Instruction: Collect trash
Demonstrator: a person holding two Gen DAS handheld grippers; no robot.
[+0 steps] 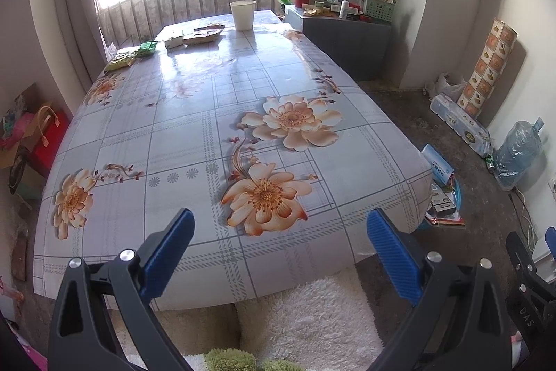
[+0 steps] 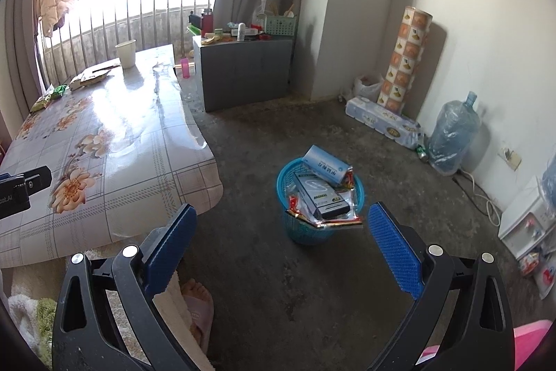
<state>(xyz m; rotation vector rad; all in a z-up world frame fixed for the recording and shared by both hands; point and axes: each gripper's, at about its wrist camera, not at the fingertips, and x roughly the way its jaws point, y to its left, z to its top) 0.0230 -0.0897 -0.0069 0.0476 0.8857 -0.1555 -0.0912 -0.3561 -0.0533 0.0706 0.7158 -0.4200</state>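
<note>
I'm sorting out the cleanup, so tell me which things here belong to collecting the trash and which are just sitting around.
Part of the job:
- blue basket, already holding boxes and wrappers
- green wrappers at the table's far end
- small box and flat packet beside them
- paper cup, possibly

Just lying about:
- water jug
- patterned roll
- grey cabinet

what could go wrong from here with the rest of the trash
1. The basket is already heaped: a blue box and a grey box stick up over its rim, so anything added may slide off onto the floor.
2. The remaining wrappers lie at the table's far end beside an upright paper cup; a reach for them could knock it over.
3. Both grippers, left and right, are open and empty, far from that trash.
</note>
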